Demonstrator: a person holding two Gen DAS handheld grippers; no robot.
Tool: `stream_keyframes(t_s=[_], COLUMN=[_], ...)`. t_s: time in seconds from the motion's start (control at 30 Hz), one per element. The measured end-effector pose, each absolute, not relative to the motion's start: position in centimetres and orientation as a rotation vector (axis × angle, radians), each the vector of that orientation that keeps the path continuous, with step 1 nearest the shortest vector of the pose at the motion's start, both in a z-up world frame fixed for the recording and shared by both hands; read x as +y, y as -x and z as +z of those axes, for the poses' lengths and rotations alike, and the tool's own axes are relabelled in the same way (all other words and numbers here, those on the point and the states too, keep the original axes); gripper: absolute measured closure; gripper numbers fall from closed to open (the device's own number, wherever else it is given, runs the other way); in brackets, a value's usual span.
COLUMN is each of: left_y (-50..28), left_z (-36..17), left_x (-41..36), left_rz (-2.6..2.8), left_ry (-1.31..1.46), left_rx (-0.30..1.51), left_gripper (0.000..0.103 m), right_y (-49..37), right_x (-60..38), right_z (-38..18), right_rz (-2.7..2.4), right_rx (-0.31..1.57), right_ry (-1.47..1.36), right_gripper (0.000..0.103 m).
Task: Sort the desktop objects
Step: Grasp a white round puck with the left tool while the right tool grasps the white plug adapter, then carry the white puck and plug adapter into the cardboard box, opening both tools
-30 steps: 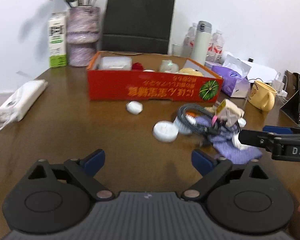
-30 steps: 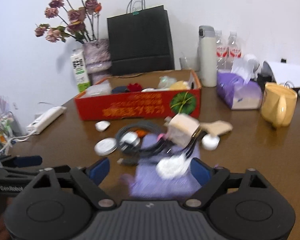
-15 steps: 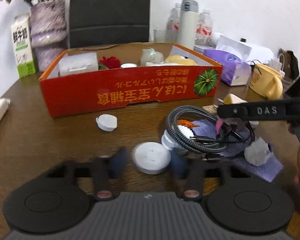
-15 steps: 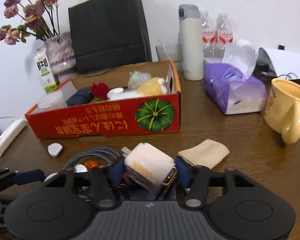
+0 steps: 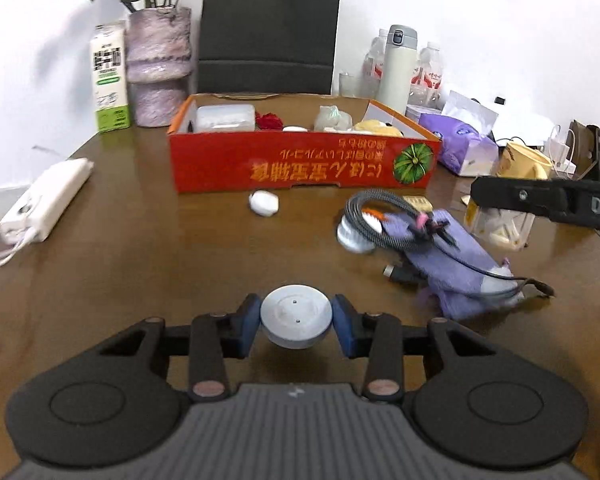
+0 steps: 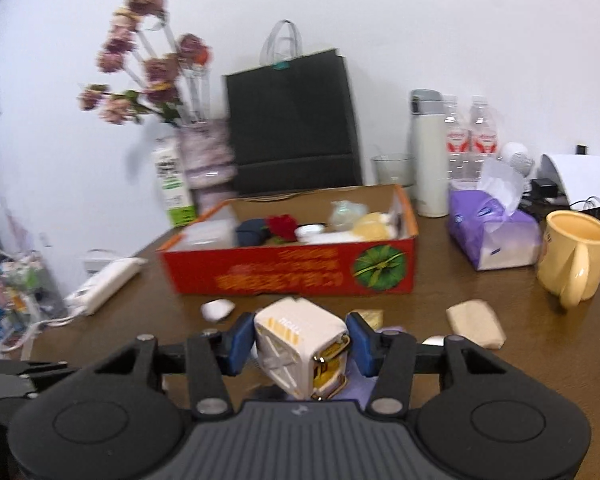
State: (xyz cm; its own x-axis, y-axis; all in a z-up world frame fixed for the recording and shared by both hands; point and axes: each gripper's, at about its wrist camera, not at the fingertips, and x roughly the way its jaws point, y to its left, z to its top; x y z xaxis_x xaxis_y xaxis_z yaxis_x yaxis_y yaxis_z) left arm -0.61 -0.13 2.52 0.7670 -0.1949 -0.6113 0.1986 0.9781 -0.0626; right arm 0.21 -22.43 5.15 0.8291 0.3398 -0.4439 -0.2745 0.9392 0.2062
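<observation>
- The left gripper has just closed its jaws and now grasps a round, flat white plastic disc; the blue pads press its left and right edges, so the disc sits squarely between them, lifted clear of the brown wooden tabletop.
- The right gripper has also just been closing its jaws, which clench a white cube-shaped plug adapter with yellow markings and gold metal parts; the adapter lies tilted between the pads, one corner pointing down toward the camera.
- Beyond both grippers stands a red cardboard box with a green pumpkin picture, open at the top and holding several small things.
- Just in front of the box a small white rounded case lies on the tabletop.
- To the right of it, a grey braided cable coil rests partly on a purple cloth.
- In the right wrist view a yellow mug and a folded beige cloth lie well apart from the held adapter.
</observation>
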Motion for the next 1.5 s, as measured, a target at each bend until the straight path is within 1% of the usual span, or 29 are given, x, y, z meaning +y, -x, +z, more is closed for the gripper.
stream_keyframes(t_s=[0.1, 0.33, 0.37, 0.43, 0.63, 0.67, 0.73, 0.8, 0.83, 0.87, 1.0, 1.07, 1.17, 1.23, 1.3, 1.4, 1.5], left_y=[3.1, 7.0, 7.3, 7.7, 8.0, 8.0, 8.0, 8.1, 8.2, 8.3, 7.8, 6.5, 2.6, -0.8, -5.5, -14.3, -23.6], left_z=[2.6, 2.0, 1.8, 1.5, 0.6, 0.5, 0.5, 0.4, 0.4, 0.4, 1.6, 3.0, 6.7, 9.4, 11.8, 13.9, 13.2], left_x=[0.5, 1.0, 1.1, 1.1, 0.9, 0.9, 0.8, 0.8, 0.8, 0.8, 1.3, 1.3, 0.9, 0.6, 0.0, -0.9, -2.5], left_rz=[-0.223, -0.246, -0.248, -0.249, -0.249, -0.248, -0.259, -0.263, -0.261, -0.254, -0.245, -0.254, -0.264, -0.275, -0.278, -0.305, -0.313], left_ry=[0.010, 0.004, 0.002, 0.001, -0.026, -0.032, -0.040, -0.046, -0.051, -0.053, 0.008, 0.008, -0.006, -0.029, -0.050, -0.050, -0.031], left_rx=[0.675, 0.682, 0.685, 0.695, 0.697, 0.695, 0.695, 0.693, 0.688, 0.681, 0.650, 0.628, 0.555, 0.494, 0.487, 0.576, 0.758], left_gripper=[0.063, 0.063, 0.063, 0.063, 0.062, 0.061, 0.049, 0.047, 0.061, 0.063, 0.063, 0.063, 0.063, 0.063, 0.063, 0.063, 0.063], right_y=[2.5, 7.6, 8.0, 8.5, 8.1, 8.1, 8.1, 7.9, 7.7, 7.6, 6.7, 5.4, 2.0, -1.0, -4.6, -13.0, -22.7], right_x=[-21.8, -19.7, -19.4, -19.0, -18.3, -18.4, -18.8, -19.2, -19.5, -19.8, -21.0, -21.8, -22.6, -23.1, -23.7, -24.3, -24.4], right_z=[4.6, 2.0, 1.7, 1.4, 0.5, 0.5, 0.5, 0.7, 0.8, 0.9, 2.5, 4.4, 7.3, 9.4, 11.3, 12.9, 12.8], right_rz=[0.417, 0.415, 0.414, 0.411, 0.401, 0.404, 0.399, 0.389, 0.376, 0.375, 0.362, 0.368, 0.347, 0.311, 0.294, 0.254, 0.212], right_rx=[0.566, 0.669, 0.679, 0.662, 0.683, 0.685, 0.685, 0.703, 0.719, 0.725, 0.689, 0.634, 0.547, 0.494, 0.454, 0.460, 0.535], right_ry=[-0.163, -0.059, -0.037, 0.008, 0.053, 0.050, 0.035, 0.015, -0.004, -0.027, -0.099, -0.129, -0.093, -0.077, -0.075, -0.083, -0.104], right_gripper=[0.055, 0.055, 0.055, 0.062, 0.060, 0.060, 0.060, 0.061, 0.066, 0.071, 0.072, 0.072, 0.072, 0.072, 0.072, 0.072, 0.072])
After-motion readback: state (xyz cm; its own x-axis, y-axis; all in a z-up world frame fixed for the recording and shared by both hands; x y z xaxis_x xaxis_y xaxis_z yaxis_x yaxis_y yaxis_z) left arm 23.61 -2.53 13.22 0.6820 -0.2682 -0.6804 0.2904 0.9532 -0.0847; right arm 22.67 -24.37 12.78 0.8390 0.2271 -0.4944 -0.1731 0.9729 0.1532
